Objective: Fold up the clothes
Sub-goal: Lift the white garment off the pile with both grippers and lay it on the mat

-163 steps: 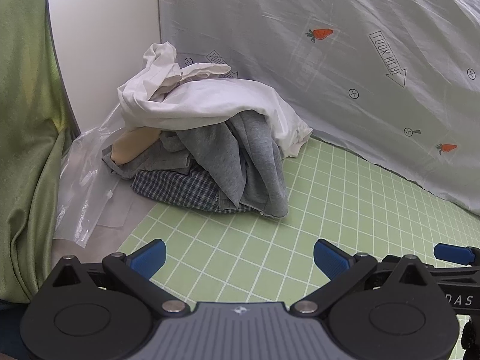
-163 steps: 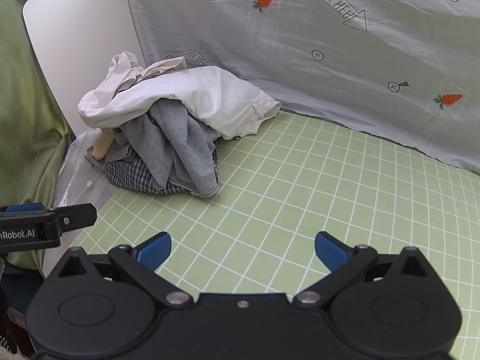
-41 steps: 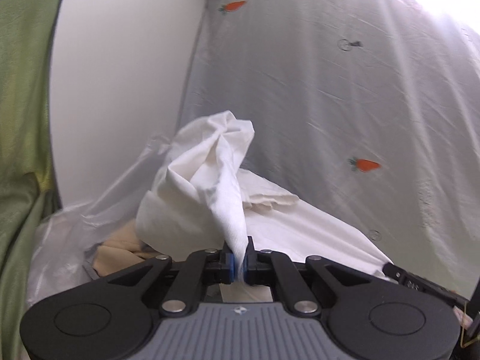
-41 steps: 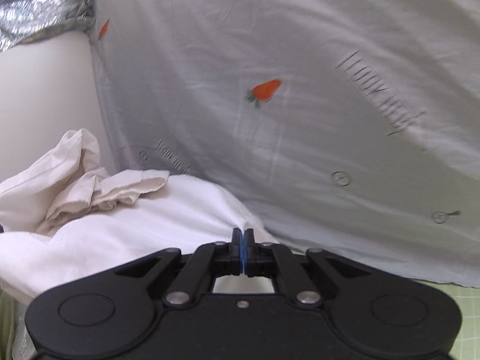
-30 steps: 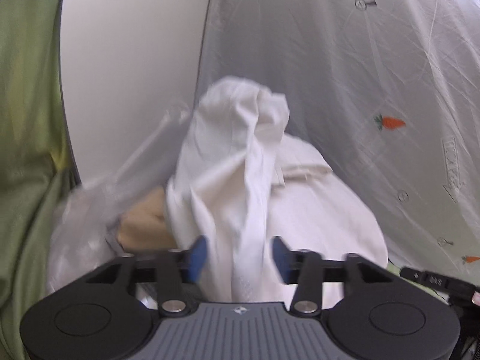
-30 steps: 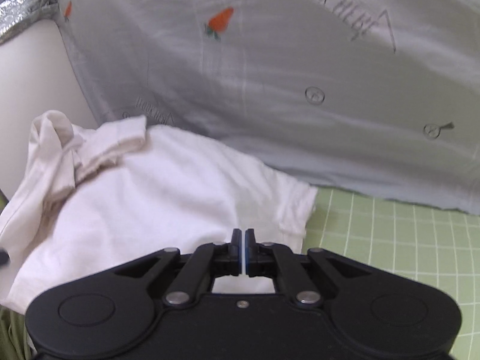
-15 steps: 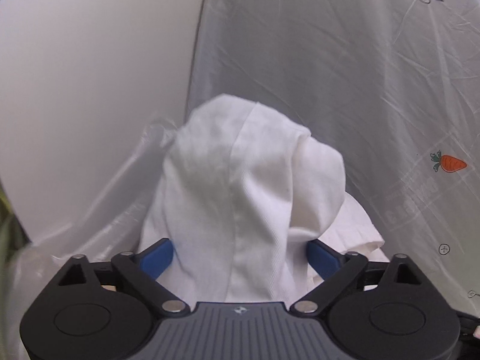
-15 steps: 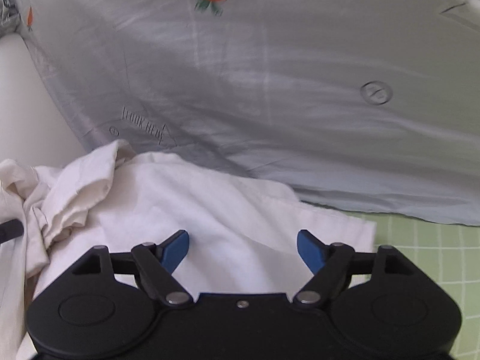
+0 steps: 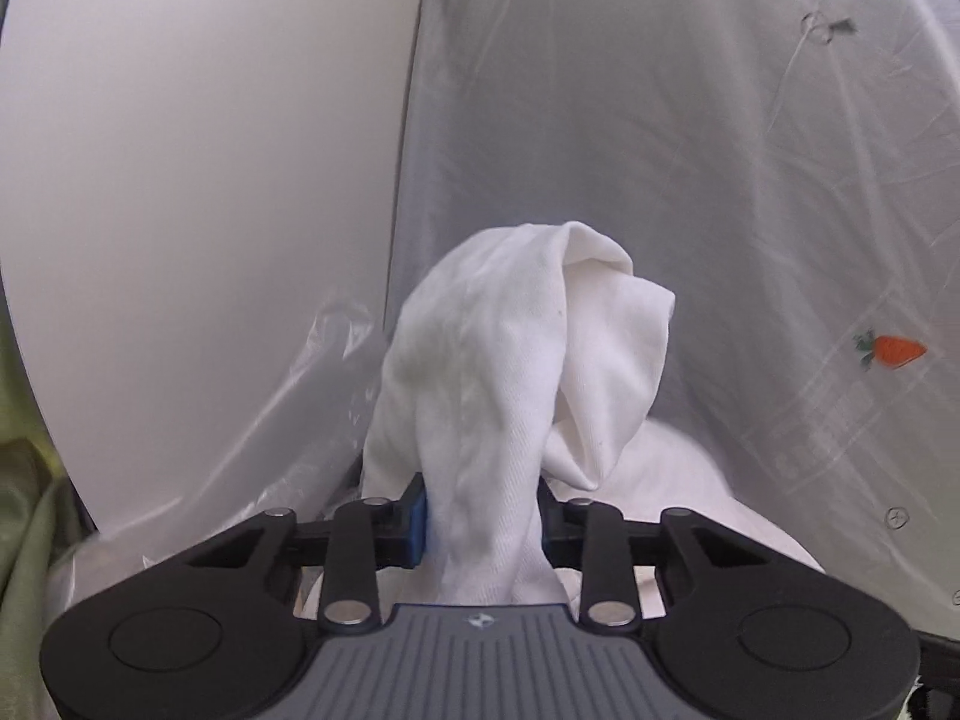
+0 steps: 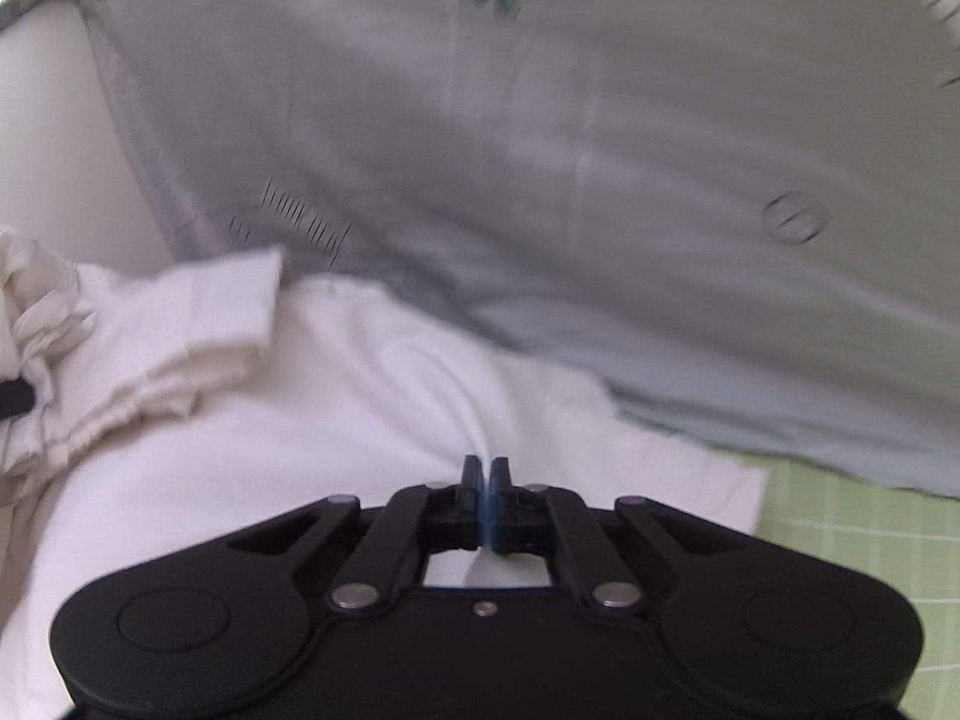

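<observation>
Your left gripper (image 9: pixel 483 519) clamps a thick bunch of white shirt (image 9: pixel 510 372), right gripper (image 10: pixel 483 495) pinched tight on a thin fold, presumably to lift and spread it

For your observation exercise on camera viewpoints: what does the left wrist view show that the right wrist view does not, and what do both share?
Only the left wrist view shows the left tool closing on a thick, upright bunch of the white garment, with a crinkled clear plastic bag beside it.

Only the right wrist view shows the right tool shut on a thin fold of that garment, plus a strip of green grid mat.

Both show the grey carrot-print backdrop and the white panel.
</observation>
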`<state>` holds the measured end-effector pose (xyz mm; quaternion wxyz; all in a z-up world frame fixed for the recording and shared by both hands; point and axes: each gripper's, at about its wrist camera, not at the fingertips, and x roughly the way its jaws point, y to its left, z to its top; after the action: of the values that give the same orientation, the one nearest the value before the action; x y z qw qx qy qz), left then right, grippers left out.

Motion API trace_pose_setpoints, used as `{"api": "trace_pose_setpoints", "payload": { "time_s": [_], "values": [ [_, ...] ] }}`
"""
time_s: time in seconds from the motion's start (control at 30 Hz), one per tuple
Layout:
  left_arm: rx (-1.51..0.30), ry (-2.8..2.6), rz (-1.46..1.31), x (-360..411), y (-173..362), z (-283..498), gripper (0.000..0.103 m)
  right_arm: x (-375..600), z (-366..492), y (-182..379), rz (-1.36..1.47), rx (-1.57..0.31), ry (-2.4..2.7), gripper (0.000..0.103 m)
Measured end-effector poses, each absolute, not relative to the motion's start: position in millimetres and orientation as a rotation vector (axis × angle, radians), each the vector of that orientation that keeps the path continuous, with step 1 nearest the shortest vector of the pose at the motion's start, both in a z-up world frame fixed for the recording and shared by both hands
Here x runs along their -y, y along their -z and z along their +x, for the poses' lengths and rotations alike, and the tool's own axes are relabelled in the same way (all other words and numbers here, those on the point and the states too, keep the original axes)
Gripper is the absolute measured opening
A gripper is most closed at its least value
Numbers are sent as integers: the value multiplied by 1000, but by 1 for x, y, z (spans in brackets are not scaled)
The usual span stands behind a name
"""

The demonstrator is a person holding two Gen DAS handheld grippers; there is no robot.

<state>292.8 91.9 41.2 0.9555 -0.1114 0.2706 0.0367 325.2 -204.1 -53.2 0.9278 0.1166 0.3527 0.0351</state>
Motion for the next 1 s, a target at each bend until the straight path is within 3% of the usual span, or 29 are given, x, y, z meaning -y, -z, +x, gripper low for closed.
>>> {"api": "trace_pose_setpoints", "payload": {
  "time_s": [0.1, 0.27, 0.43, 0.7, 1.0],
  "values": [
    [-497, -35, -226, -80, -65, 273, 31, 219, 302, 27, 272, -636, -54, 2],
    [-418, 105, -218, -39, -104, 234, 30, 230, 246, -12, 71, -485, 83, 2],
    [-403, 279, -214, 24, -122, 198, 30, 305, 173, -38, 152, -412, 283, 1],
    [-532, 550, -282, 142, -101, 131, 30, 444, 22, -70, 195, -301, 674, 1],
    [-779, 686, -450, 257, -43, 81, 29, 580, -123, -107, 177, -201, 936, 2]
  ]
}}
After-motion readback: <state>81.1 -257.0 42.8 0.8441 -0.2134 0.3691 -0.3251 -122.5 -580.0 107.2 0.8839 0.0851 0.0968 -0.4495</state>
